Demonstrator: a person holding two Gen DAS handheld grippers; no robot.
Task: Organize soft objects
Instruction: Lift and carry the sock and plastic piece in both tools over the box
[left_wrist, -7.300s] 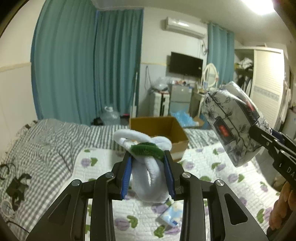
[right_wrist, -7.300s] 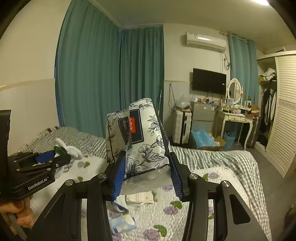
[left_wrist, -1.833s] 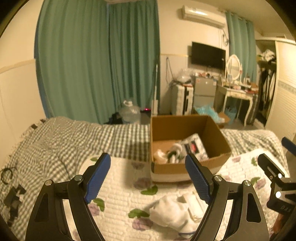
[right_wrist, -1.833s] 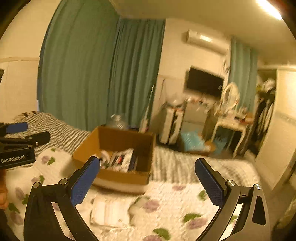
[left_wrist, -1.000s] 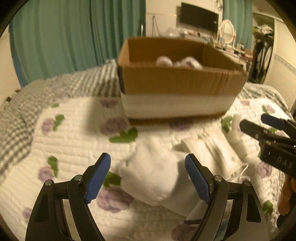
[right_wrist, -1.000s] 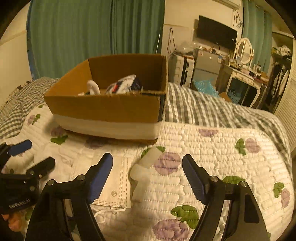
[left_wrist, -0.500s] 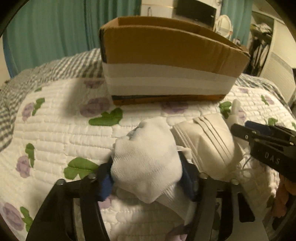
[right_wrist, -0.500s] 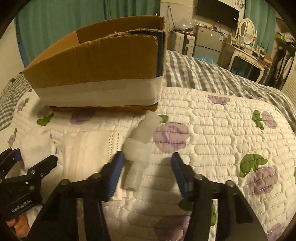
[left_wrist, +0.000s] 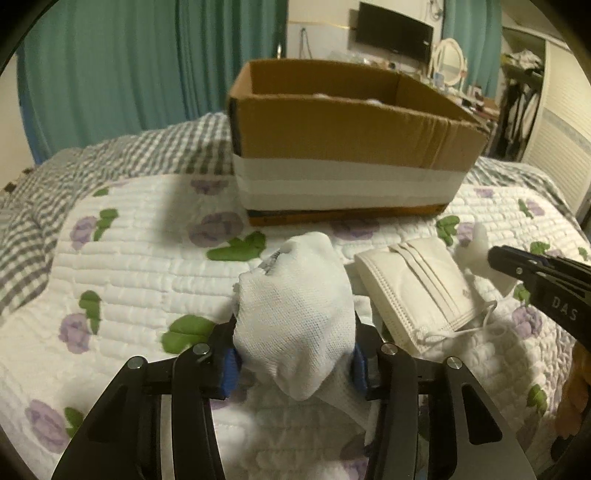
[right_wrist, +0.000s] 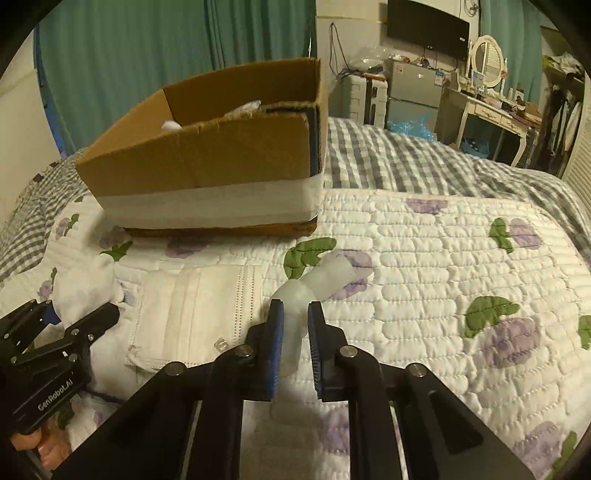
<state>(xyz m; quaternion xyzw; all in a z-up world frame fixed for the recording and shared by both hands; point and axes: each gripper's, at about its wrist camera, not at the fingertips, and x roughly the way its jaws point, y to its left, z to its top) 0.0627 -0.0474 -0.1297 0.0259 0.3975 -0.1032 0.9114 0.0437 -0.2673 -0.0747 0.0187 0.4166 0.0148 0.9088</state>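
Note:
My left gripper (left_wrist: 293, 360) is shut on a bunched white sock (left_wrist: 295, 314) just above the floral quilt. The sock also shows in the right wrist view (right_wrist: 83, 291). My right gripper (right_wrist: 295, 332) is shut on a pale, soft white tube-shaped piece (right_wrist: 314, 286) that lies on the quilt. A white face mask pack (left_wrist: 417, 291) lies between the two grippers and shows in the right wrist view too (right_wrist: 199, 314). The cardboard box (left_wrist: 351, 122) stands behind, with white soft items inside (right_wrist: 247, 107).
The white floral quilt (right_wrist: 461, 277) covers the bed, with a grey checked blanket (left_wrist: 48, 206) at the left and behind the box. Teal curtains, a desk (right_wrist: 491, 110) and a wardrobe stand beyond the bed.
Both grippers have closed: the left on the sock, the right on the white tube piece. The left has lifted and pulled back slightly from the box.

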